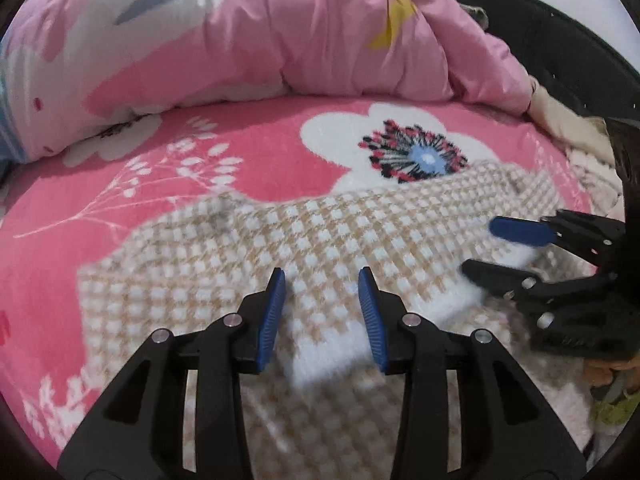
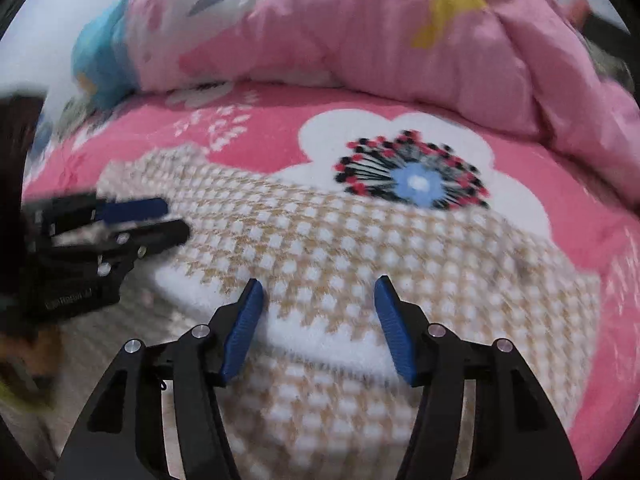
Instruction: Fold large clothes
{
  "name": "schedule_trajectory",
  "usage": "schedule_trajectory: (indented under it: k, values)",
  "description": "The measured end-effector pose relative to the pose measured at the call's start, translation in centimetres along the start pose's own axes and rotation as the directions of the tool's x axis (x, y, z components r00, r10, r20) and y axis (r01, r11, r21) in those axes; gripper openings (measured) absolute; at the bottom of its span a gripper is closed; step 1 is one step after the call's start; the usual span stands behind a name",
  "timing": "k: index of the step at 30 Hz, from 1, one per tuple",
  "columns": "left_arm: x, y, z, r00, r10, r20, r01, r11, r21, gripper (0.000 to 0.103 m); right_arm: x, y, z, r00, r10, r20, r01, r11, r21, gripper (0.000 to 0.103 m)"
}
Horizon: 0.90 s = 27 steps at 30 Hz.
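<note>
The left gripper has its blue-padded fingers spread apart with nothing between them, poised over a white band that runs along the near part of a beige-and-white checked knit garment. The right gripper is likewise spread wide and holds nothing, its blue pads straddling the same white band of the garment. In the left wrist view the right gripper reaches in from the right edge, one finger on each side of the white band's end; whether it touches the cloth cannot be told. In the right wrist view the left gripper enters from the left edge, blurred.

The garment lies spread on a pink floral fleece blanket, its long axis running side to side across both views, the white band following that same line. Its far edge overlaps a large white flower with a blue centre printed on the blanket. Along the blanket's far edge a pale pink quilt is bunched into a ridge, well apart from the garment. More pale cloth lies at the blanket's right edge.
</note>
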State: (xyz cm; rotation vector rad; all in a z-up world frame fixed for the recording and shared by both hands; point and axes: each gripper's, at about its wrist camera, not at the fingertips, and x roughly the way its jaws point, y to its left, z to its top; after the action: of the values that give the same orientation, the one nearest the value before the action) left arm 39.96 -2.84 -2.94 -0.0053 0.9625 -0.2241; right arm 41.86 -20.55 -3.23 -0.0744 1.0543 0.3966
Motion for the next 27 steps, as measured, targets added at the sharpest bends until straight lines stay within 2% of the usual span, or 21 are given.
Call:
schedule_trajectory:
  k: [2, 3, 5, 6, 9, 13, 15, 19, 23, 27]
  values:
    - [-2.7, 0.1, -0.5, 1.0, 0.024, 0.013, -0.023, 1.0, -0.008, 0.037, -2.5, 0.0, -0.7, 0.999, 0.009, 0.035, -0.009, 1.0, -0.003, 0.057]
    - [-3.9, 0.2, -0.9, 0.999, 0.024, 0.024, -0.024, 1.0, -0.003, 0.038, -4.6, 0.2, -1.7, 0.998, 0.018, 0.055, -0.018, 1.0, -0.002, 0.062]
    - [-7.8, 0.5, -2.9, 0.998, 0.037, 0.058, -0.037, 0.999, 0.001, 0.048, -7.8, 0.6, -3.8, 0.996, 0.039, 0.08, -0.039, 0.999, -0.001, 0.075]
    - [-9.1, 0.7, -3.7, 0.996, 0.047, 0.071, -0.047, 0.999, -0.001, 0.057, -9.4, 0.9, -5.3, 0.995, 0.056, 0.089, -0.055, 0.998, -0.01, 0.079]
    - [-13.5, 1.9, -8.0, 0.993, 0.066, 0.096, -0.063, 0.998, -0.031, 0.068, -12.4, 2.0, -9.1, 0.992, 0.067, 0.106, -0.065, 0.998, -0.024, 0.086]
    - [-16.9, 2.9, -14.6, 0.992, 0.091, 0.085, -0.083, 0.992, -0.097, 0.076, -14.3, 2.8, -15.0, 0.989, 0.103, 0.102, -0.107, 0.994, 0.036, 0.087]
    - [-17.3, 2.8, -16.9, 0.991, 0.109, 0.079, -0.099, 0.988, -0.119, 0.078, -14.7, 3.4, -17.5, 0.988, 0.12, 0.099, -0.128, 0.988, 0.084, 0.087]
    - [-16.3, 1.3, -20.3, 0.984, 0.171, 0.05, -0.164, 0.98, -0.117, 0.08, -14.5, 5.0, -19.7, 0.991, 0.085, 0.105, -0.096, 0.989, 0.11, 0.087]
    - [-13.7, 0.2, -22.0, 0.98, 0.2, -0.011, -0.2, 0.975, -0.097, 0.08, -13.8, 6.5, -20.3, 0.993, 0.07, 0.093, -0.081, 0.99, 0.113, 0.087]
    - [-12.2, -0.5, -22.8, 0.971, 0.238, -0.026, -0.24, 0.969, -0.063, 0.083, -12.7, 7.4, -20.2, 0.998, 0.014, 0.069, -0.02, 0.996, 0.087, 0.087]
